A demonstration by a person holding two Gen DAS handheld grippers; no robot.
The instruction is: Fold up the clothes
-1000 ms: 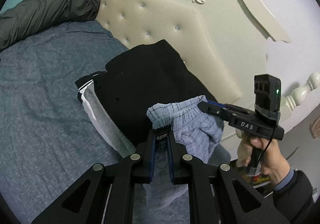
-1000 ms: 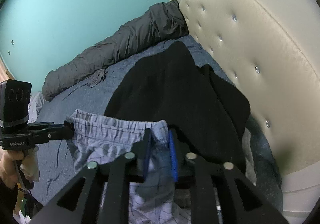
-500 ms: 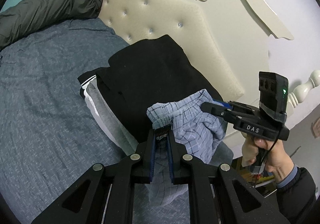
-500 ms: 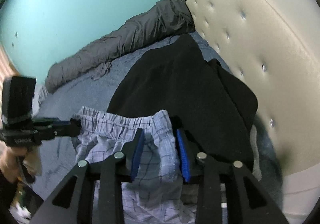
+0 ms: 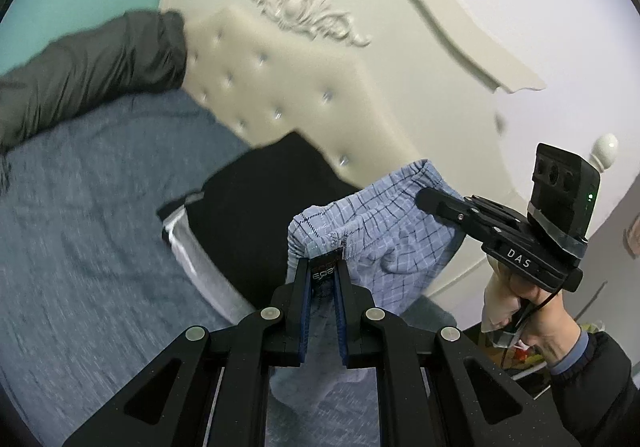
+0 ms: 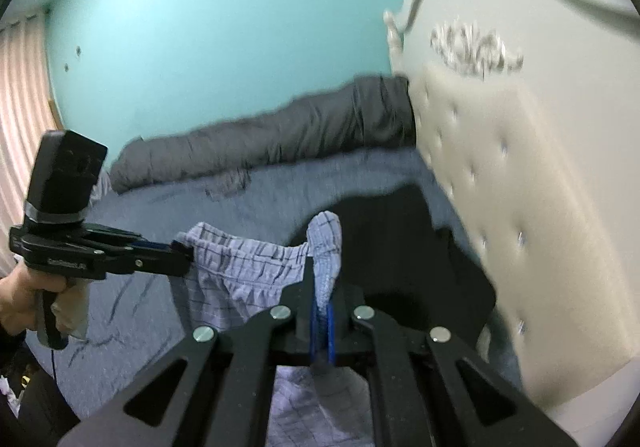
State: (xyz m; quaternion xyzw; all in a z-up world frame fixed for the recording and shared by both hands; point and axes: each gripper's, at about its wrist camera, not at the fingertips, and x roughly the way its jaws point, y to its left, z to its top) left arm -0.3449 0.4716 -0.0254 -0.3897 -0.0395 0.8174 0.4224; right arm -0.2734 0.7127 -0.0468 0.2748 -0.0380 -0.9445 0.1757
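Light blue plaid shorts (image 5: 384,231) hang in the air by their waistband, stretched between both grippers above the bed. My left gripper (image 5: 323,263) is shut on one end of the waistband, over a dark label. My right gripper (image 5: 424,199), held by a hand in a dark sleeve, pinches the other end. In the right wrist view the right gripper (image 6: 322,279) is shut on a bunched corner of the shorts (image 6: 240,267), and the left gripper (image 6: 182,253) grips the far end.
A folded black garment (image 5: 248,207) lies on the blue-grey bed sheet (image 5: 80,227) by the cream tufted headboard (image 5: 304,87), with a grey and white garment (image 5: 192,259) under it. A dark grey duvet (image 6: 280,139) lies rolled along the teal wall.
Both grippers have risen with the shorts, which now hang higher above the black garment. The right gripper's jaws have come closer together on the waistband. Both views have tilted upward.
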